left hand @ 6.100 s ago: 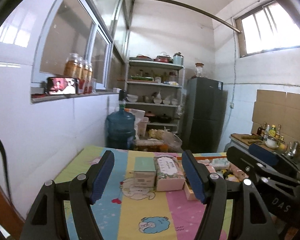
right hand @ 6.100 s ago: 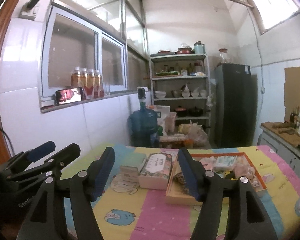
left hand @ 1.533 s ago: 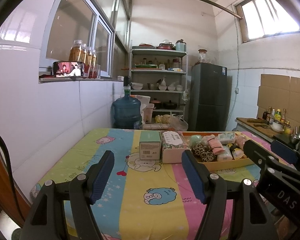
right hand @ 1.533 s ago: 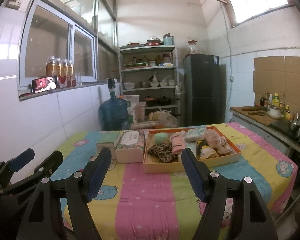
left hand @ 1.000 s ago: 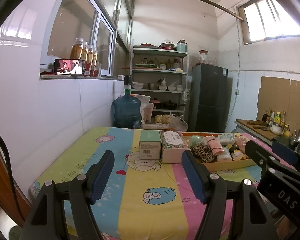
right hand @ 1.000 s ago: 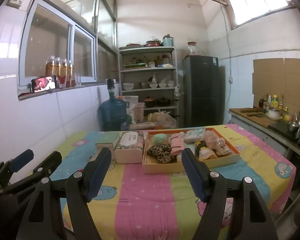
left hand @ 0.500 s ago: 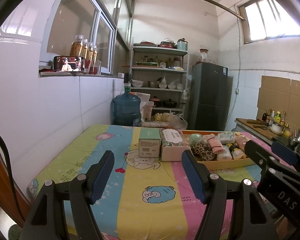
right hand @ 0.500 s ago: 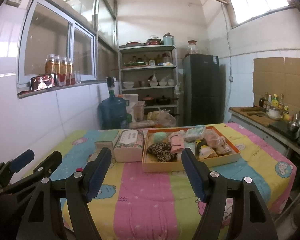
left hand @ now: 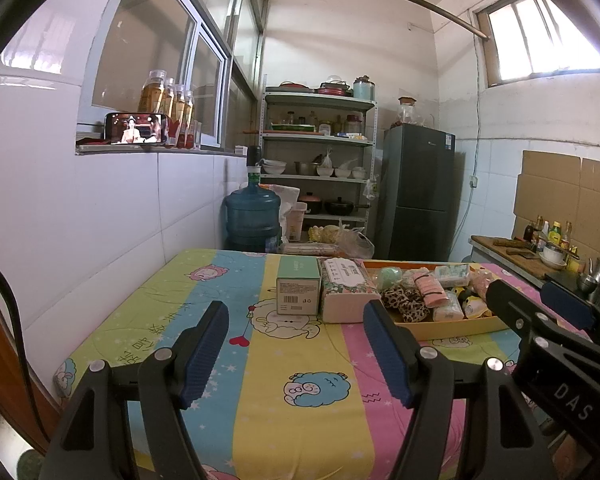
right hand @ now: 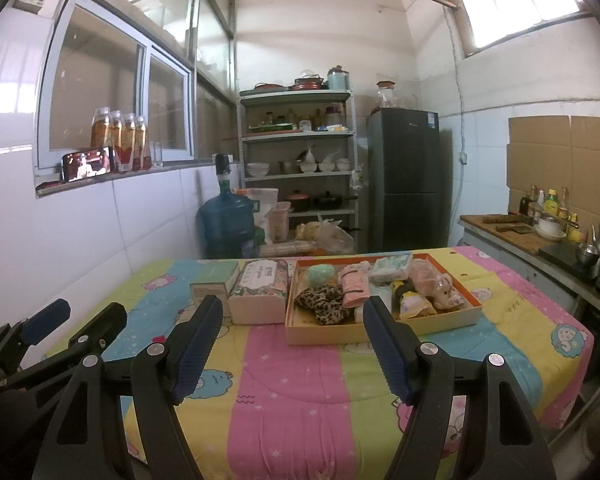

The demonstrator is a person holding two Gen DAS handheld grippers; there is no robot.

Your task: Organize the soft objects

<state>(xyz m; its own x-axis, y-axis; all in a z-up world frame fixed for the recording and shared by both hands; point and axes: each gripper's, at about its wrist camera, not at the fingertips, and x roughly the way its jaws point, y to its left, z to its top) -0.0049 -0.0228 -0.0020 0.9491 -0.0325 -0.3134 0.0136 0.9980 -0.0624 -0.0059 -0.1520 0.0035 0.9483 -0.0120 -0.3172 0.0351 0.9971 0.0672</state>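
Observation:
A shallow orange tray [right hand: 340, 336] sits on the far right part of the cartoon-print tablecloth [right hand: 300, 392]. It holds a leopard-print scrunchie [right hand: 322, 300], a pink fabric roll [right hand: 354, 284], a green ball [right hand: 320, 274], a plush pig [right hand: 434, 280] and a tissue pack [right hand: 392, 266]. Left of the tray stand a floral tissue box [left hand: 346, 290] and a green box [left hand: 298, 284]. My left gripper [left hand: 295, 312] hangs open over the near table edge, well short of the boxes. My right gripper [right hand: 293, 304] is open too, short of the tray, with nothing between its fingers.
A white tiled wall [left hand: 100, 220] runs along the table's left side, with a phone and jars on its sill. Behind the table stand a blue water jug [left hand: 252, 216], a metal shelf [left hand: 316, 176] and a dark fridge [left hand: 418, 192]. A counter [right hand: 540, 240] with bottles lies to the right.
Since the earliest frames both grippers have drawn back from the boxes and tray, so more tablecloth shows. Over the last second nothing has moved, and the jaws stand as wide as before.

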